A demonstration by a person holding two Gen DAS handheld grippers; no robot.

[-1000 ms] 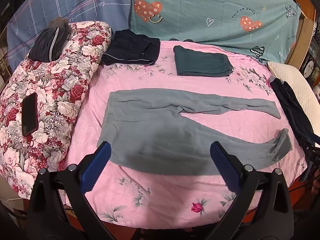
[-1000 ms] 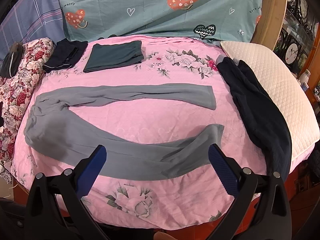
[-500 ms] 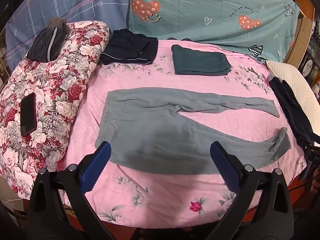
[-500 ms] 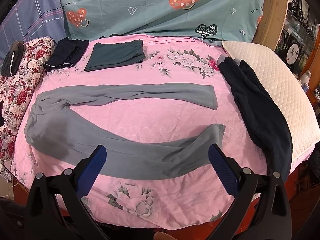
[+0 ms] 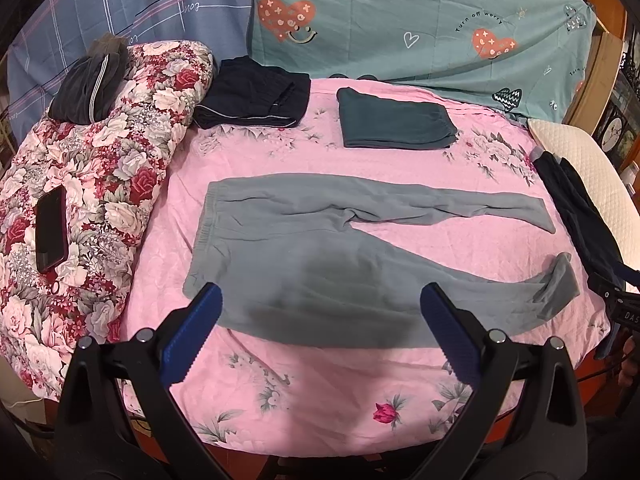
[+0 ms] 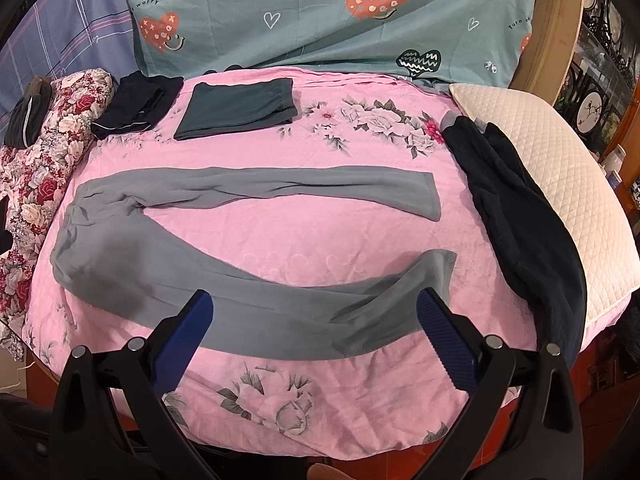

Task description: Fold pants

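Grey pants (image 5: 304, 248) (image 6: 132, 264) lie spread flat on the pink flowered bed sheet (image 5: 320, 392) (image 6: 312, 236), waistband to the left, both legs reaching right. The far leg lies straight. The near leg curves, its cuff turned up at the right end. My left gripper (image 5: 318, 300) hovers open above the near edge of the seat, nothing between its blue pads. My right gripper (image 6: 312, 310) is open over the near leg, close to the cuff, holding nothing.
Folded dark-green pants (image 5: 394, 124) (image 6: 238, 110) and folded navy pants (image 5: 256, 100) (image 6: 136, 106) rest at the back. A dark garment (image 6: 524, 224) drapes beside a white quilted pillow (image 6: 560, 160) on the right. A phone (image 5: 51, 230) lies on the floral quilt (image 5: 92, 184) at left.
Both views drift a little: the bed and pants sit slightly lower and closer in the frames. The pants have not moved, and both grippers stay open.
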